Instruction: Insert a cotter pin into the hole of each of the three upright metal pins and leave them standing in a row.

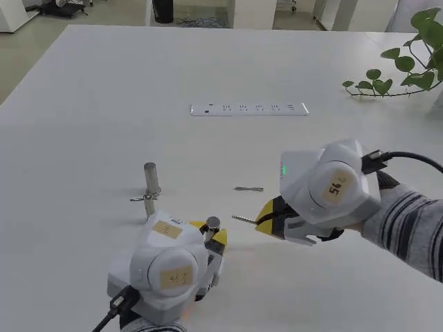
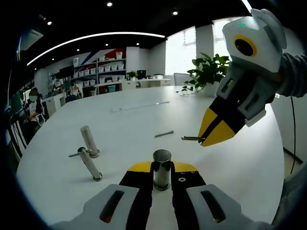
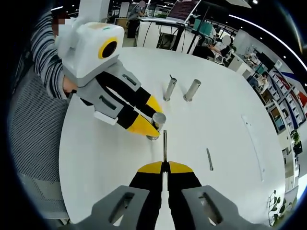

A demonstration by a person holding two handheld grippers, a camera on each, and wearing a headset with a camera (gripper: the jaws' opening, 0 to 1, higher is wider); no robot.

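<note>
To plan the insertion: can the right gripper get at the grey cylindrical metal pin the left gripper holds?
Probably yes: the right gripper, shut on a thin metal cotter pin, faces the metal pin with nothing between.

The left gripper (image 1: 211, 232) and right gripper (image 1: 262, 220) are white rounded housings with yellow-tipped black jaws. Each carries a tan sticker (image 1: 337, 188) and black cable (image 1: 408, 158); the sleeve (image 1: 405, 225) is grey-striped.

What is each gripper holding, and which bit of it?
The left gripper clamps an upright metal pin around its shaft, below the top. The right gripper pinches a cotter pin by one end.
</note>
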